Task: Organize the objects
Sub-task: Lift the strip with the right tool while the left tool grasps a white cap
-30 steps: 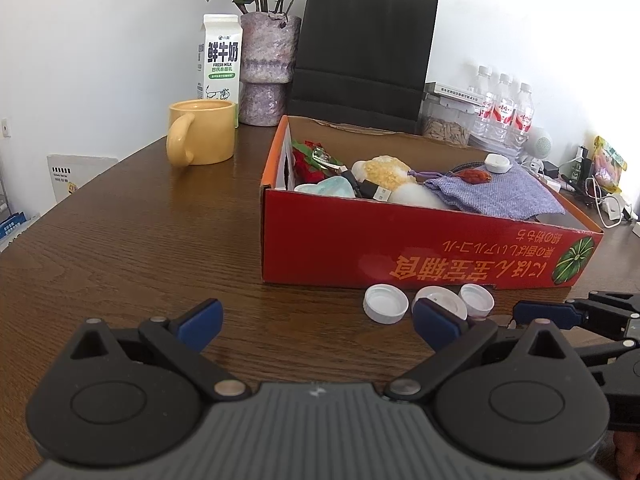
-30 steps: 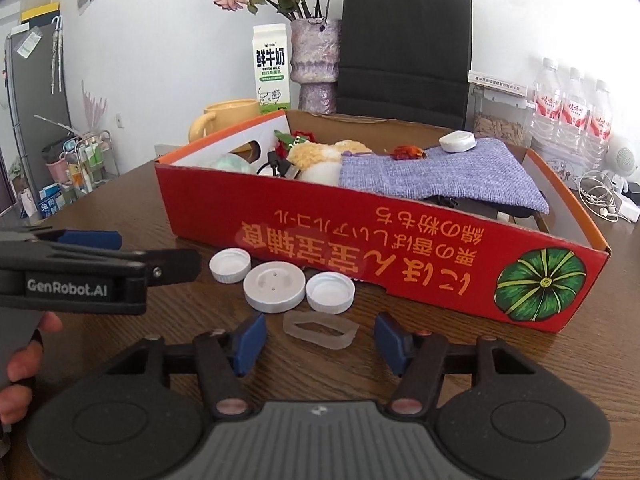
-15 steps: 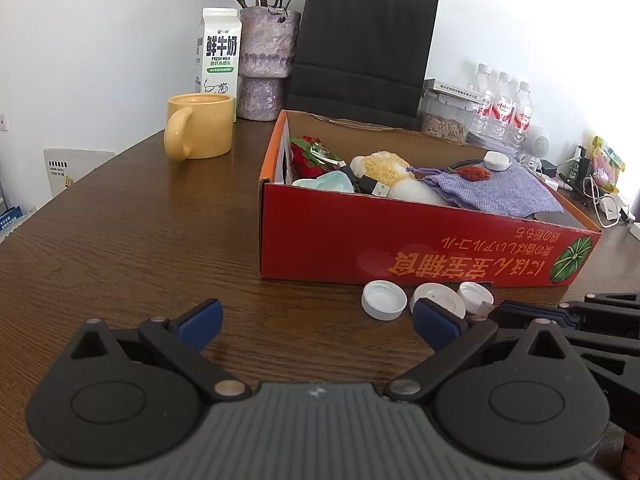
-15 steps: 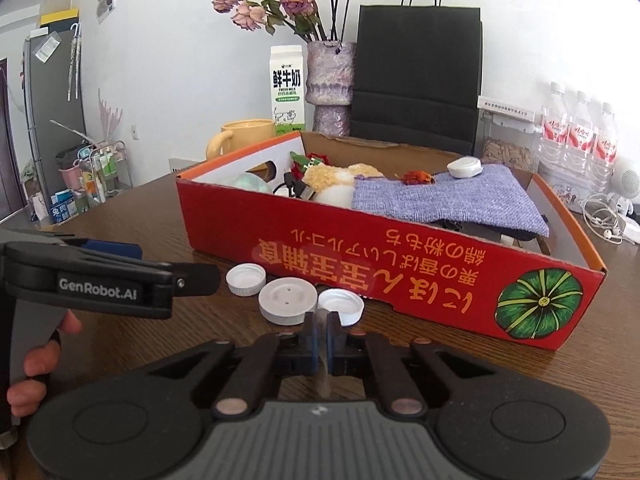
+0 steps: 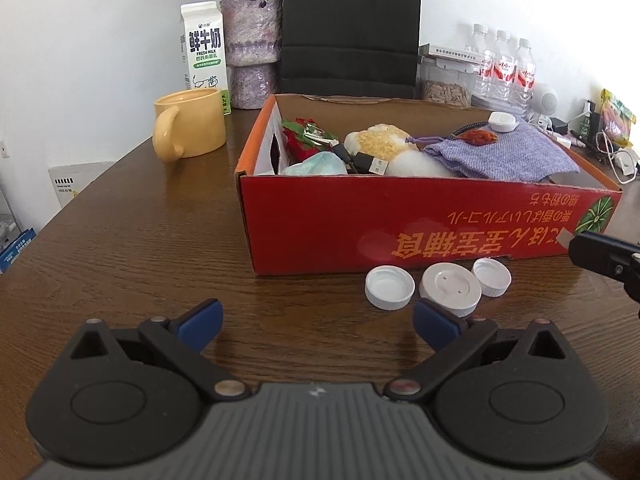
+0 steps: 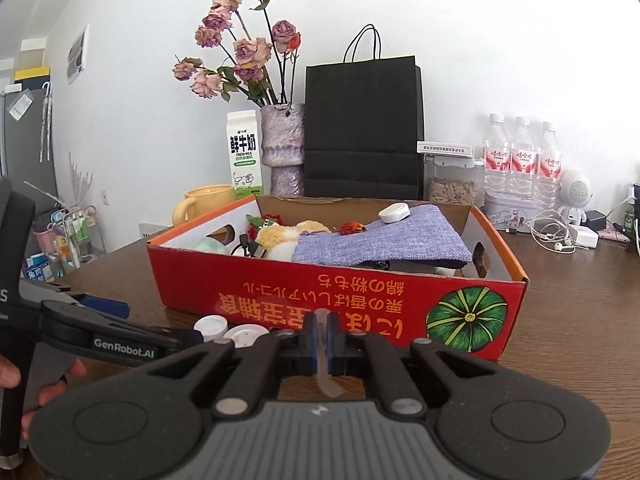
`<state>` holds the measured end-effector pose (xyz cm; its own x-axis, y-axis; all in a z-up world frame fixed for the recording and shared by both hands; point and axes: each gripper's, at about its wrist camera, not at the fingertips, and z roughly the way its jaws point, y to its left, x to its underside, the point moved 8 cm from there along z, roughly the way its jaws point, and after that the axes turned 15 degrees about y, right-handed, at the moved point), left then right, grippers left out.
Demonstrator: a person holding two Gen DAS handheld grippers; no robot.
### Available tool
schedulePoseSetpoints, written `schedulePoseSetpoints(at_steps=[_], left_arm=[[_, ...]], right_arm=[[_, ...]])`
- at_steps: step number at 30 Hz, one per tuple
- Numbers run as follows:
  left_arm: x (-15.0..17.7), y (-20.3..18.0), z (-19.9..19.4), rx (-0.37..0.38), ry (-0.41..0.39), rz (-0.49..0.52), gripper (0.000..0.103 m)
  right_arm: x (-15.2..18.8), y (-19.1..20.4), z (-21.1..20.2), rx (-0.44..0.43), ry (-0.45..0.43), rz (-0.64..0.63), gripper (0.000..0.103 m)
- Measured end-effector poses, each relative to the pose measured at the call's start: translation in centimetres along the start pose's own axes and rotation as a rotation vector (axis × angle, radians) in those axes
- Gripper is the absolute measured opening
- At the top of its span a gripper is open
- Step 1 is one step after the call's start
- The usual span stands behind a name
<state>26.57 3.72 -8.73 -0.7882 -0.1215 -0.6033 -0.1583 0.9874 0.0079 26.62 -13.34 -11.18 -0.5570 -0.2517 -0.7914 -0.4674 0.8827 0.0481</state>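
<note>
A dark wooden table (image 5: pixel 132 236) carried a red box (image 5: pixel 400 220) at centre. Three white caps (image 5: pixel 440 284) lay at its six o'clock; a yellow mug (image 5: pixel 192 128), milk carton (image 5: pixel 206 56) and vase (image 5: pixel 252 52) stood toward eleven o'clock.

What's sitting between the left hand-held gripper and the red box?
Three white caps lie on the table between the left hand-held gripper and the red box, seen in the left wrist view.

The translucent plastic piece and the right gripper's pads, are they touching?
Touching. The right wrist view shows the right gripper shut on the translucent plastic piece: both blue pads press against its sides with no gap, and its lower end hangs free below them.
</note>
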Motion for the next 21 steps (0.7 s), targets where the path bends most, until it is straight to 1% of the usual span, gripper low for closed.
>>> schedulePoseSetpoints(at_steps=[6,14,21], left_arm=[[-0.7,-0.4,1.0,-0.026,0.025,0.009,0.103],[-1.6,-0.6,1.9,-0.022,0.036,-0.021,0.103],[-1.7,-0.6,1.9,-0.031,0.037,-0.036,0.103]], right_arm=[[0.0,0.2,-0.2,0.002,-0.015,-0.007,0.004],[0.1,0.3,-0.4,0.005,-0.02,-0.011,0.004],[0.1,0.3,-0.5,0.005,-0.019,-0.011,0.004]])
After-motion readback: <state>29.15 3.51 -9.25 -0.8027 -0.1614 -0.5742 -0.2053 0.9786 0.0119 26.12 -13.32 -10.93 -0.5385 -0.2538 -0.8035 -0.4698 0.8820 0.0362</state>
